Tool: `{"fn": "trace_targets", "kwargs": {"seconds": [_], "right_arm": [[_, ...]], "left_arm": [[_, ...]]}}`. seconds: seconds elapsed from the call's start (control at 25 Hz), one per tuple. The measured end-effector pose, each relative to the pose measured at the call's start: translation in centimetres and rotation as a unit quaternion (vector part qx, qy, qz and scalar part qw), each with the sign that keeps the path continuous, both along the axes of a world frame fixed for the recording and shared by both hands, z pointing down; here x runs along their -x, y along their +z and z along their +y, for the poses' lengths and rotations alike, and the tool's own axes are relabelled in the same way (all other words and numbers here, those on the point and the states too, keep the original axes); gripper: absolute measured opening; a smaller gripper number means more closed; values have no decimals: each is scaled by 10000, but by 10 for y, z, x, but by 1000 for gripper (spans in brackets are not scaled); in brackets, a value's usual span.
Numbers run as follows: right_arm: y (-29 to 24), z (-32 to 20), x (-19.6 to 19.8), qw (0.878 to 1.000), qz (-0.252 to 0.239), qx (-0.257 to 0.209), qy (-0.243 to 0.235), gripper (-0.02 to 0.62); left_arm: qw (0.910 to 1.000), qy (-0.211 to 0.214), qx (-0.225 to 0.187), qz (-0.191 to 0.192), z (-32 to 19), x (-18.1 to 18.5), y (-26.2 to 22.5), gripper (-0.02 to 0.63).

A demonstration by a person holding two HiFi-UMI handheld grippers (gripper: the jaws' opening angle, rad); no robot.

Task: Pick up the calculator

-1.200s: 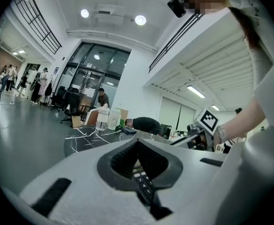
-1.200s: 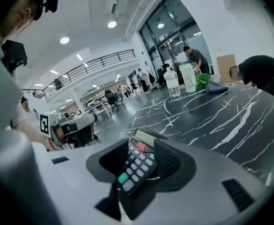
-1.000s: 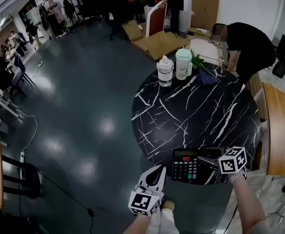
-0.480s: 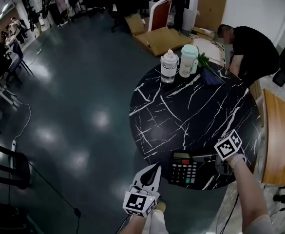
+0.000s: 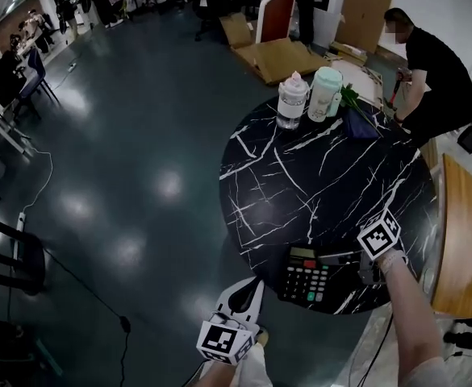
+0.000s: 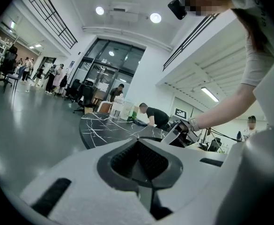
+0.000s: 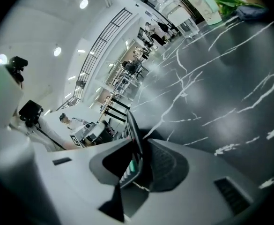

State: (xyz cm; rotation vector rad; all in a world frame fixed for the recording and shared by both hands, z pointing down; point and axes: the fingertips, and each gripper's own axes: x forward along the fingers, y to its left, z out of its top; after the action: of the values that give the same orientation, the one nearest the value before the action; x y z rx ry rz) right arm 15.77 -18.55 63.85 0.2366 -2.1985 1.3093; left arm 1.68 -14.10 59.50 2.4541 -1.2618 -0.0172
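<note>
Black marble veined with white forms the round tabletop (image 5: 332,176), where a dark desk calculator (image 5: 304,276) lies flat at the near rim, in the lower centre of the head view. The right claw (image 5: 339,259) reaches in from the lower right and is closing on the calculator's right-hand edge. Its own view shows the casing edge-on between the two jaws, green and white keys facing one pad, with a dark gap remaining on that side, so the grip does not look complete. The left claw (image 5: 252,293) hangs off the tabletop at the bottom of the frame, jaws together and holding nothing. A clear jar (image 5: 292,101) and a pale cup (image 5: 326,93) stand well apart at the far rim. The step in hand appears to be the grasp itself. The next move likely calls for the pads to seat firmly on both faces before a level lift, since a thin casing pinched near one edge could pivot or slip.
</note>
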Motion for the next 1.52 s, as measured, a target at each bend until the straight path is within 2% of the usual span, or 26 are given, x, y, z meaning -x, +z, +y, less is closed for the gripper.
{"fn": "trace_targets", "kwargs": {"seconds": [0.2, 0.44, 0.6, 0.76, 0.92, 1.2, 1.52], "right_arm": [[-5, 7, 1, 9992, -373, 135, 72, 69], [-12, 11, 0, 9940, -741, 88, 794, 58], [-24, 8, -7, 9859, -988, 23, 1350, 57], [-48, 6, -17, 9779, -1216, -114, 1696, 57], [-84, 7, -26, 9726, -1320, -287, 1890, 57], [-160, 10, -33, 9629, -1578, -690, 2076, 57], [-223, 34, -33, 9553, -1812, -972, 2126, 57]], "left_arm": [[10000, -32, 63, 11, 6, 1, 5, 6], [10000, -83, 23, -8, 2, 4, -2, 6], [10000, -66, -67, 14, -2, 2, -16, 6], [9997, -12, -236, -10, -7, -1, -38, 6], [9979, 51, -615, -212, -16, -4, -72, 6], [9939, 129, -1086, -161, -29, -10, -136, 6], [9916, 264, -1262, 33, -25, -16, -181, 6]]}}
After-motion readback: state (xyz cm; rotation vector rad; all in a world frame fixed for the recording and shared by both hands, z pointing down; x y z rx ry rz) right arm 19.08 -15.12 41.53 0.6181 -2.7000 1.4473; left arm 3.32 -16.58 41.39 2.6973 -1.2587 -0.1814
